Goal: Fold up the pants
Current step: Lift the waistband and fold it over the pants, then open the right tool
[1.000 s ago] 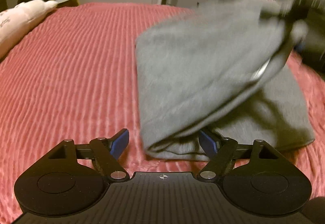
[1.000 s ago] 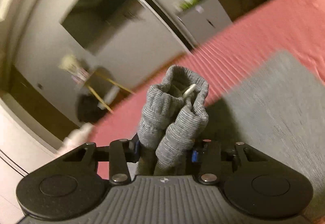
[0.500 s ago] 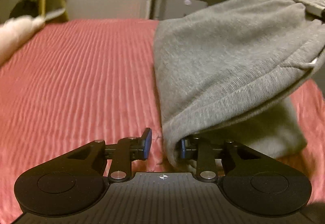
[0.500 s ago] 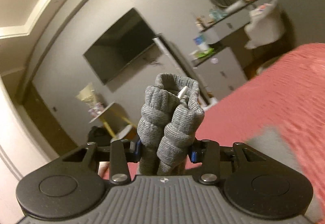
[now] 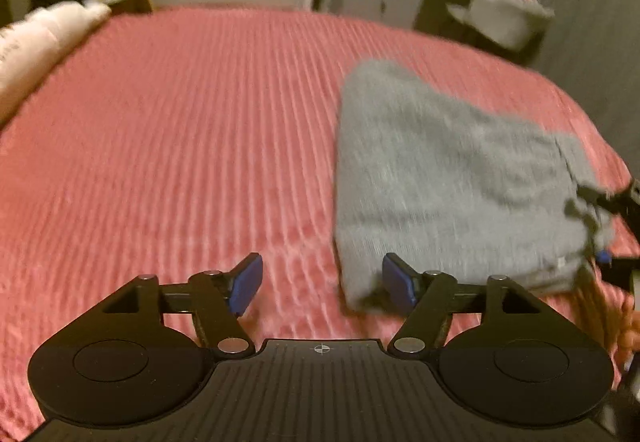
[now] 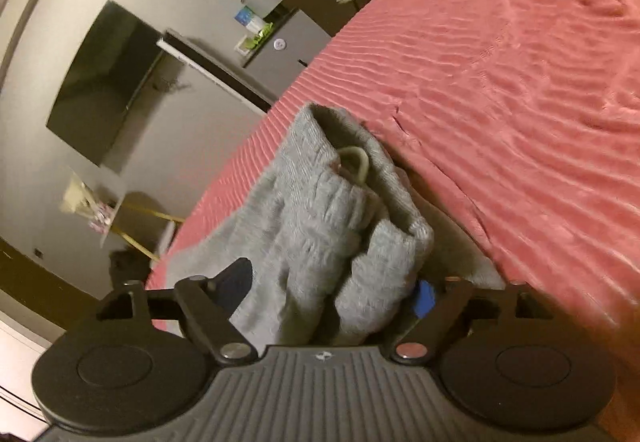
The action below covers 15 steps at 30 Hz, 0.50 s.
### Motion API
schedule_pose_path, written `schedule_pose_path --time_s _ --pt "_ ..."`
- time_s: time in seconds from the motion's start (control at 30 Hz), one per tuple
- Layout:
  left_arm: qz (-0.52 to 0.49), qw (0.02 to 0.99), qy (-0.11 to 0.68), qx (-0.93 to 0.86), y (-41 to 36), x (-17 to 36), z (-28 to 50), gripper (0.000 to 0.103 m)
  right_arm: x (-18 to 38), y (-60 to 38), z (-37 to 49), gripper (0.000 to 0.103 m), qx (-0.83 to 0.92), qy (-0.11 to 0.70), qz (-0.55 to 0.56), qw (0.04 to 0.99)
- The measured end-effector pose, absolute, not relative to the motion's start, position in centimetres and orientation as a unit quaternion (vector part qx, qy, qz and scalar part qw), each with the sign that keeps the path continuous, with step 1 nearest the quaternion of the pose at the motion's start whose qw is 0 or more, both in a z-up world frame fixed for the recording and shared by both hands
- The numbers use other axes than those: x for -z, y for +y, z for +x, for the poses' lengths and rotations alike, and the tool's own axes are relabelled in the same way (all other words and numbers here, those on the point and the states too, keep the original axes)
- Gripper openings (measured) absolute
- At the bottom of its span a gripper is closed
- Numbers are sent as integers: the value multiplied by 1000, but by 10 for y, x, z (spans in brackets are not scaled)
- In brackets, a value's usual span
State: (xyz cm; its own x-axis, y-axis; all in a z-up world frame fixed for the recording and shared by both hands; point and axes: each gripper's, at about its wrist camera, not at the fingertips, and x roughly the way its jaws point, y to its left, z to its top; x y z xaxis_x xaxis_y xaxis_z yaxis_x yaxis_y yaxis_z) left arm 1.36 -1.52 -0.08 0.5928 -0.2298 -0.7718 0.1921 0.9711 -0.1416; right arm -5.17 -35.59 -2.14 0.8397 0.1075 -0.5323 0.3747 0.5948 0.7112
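Both jaws opening: right gripper (image 6: 332, 290) releasing the bunched waistband of the grey knit sweatpants (image 5: 448, 177), cloth between its pads. Left gripper (image 5: 320, 284) is empty at the fold's near-left corner. Back straight out, then flatten on the red ribbed bedspread (image 5: 180, 145).

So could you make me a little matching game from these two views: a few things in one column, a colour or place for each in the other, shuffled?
Things:
1. pants
2. bedspread
3. pillow
4. television

Descriptions:
A. dark screen on the wall
B. pink-red and ribbed
C. grey, folded, lying on the bed
D. pale, at the bed's far left edge

Pairs: 1-C, 2-B, 3-D, 4-A
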Motion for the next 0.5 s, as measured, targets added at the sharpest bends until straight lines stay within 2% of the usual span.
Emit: schedule_pose_path --time_s 0.07,0.1,0.13,0.17,0.23,0.3,0.43,0.47,0.5 --pt "-22 896 430 112 -15 -3 18 73 26 -359 -53 80 80 270 447 849" --pt "-27 896 428 113 -17 -4 20 73 27 -359 -51 76 82 269 449 848" --pt "-31 895 429 118 -21 -4 25 76 29 -355 -51 69 89 271 444 849" --pt "-34 892 432 126 -24 -1 28 76 27 -351 -53 51 96 272 435 853" --pt "-29 888 442 125 -34 3 35 72 17 -347 -45 46 98 274 409 865" --pt "-23 891 436 125 -40 6 35 72 -1 -341 -47 44 79 256 388 882" --pt "-3 898 425 118 -44 11 33 72 -16 -353 -68 46 8 166 421 892" --pt "7 898 428 107 -44 13 35 72 -12 -357 -70 50 10 171 420 891" --pt "14 897 431 96 -45 16 37 72 -7 -361 -70 60 37 199 411 889"
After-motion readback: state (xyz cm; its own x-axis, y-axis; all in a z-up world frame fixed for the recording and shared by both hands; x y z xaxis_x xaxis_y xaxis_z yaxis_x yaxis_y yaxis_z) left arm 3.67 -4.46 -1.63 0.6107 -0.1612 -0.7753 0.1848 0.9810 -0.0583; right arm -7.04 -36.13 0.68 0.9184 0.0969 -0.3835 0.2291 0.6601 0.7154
